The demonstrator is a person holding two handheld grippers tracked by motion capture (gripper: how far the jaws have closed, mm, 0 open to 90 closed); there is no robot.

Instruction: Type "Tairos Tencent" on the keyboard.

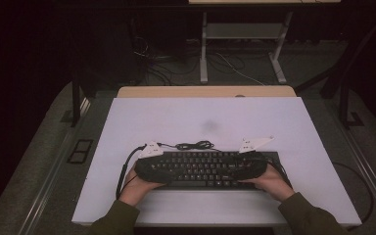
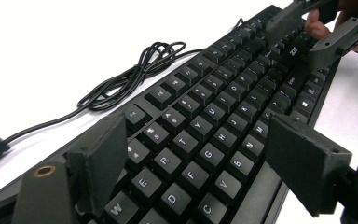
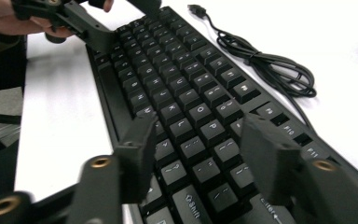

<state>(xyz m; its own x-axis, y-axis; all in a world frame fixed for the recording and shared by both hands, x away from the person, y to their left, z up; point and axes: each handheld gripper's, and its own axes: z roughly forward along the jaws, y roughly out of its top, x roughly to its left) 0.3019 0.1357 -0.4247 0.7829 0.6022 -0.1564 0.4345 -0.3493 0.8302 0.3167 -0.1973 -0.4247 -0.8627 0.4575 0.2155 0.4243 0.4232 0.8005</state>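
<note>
A black keyboard (image 1: 206, 169) lies near the front of the white table top (image 1: 205, 120). My left gripper (image 1: 172, 169) hovers over its left end, and my right gripper (image 1: 236, 169) over its right end; they point toward each other. In the left gripper view the jaws of my left gripper (image 2: 200, 158) stand wide apart above the letter keys of the keyboard (image 2: 223, 100), holding nothing. In the right gripper view my right gripper (image 3: 205, 151) is equally open over the keyboard (image 3: 177, 70). The coiled cable (image 1: 194, 145) lies just behind the keyboard.
The cable (image 2: 135, 77) runs to a loose USB plug (image 3: 196, 9) on the white surface. The far half of the table top is bare. Beyond the table's far edge are a desk frame (image 1: 203, 54) and floor wires (image 1: 235, 63).
</note>
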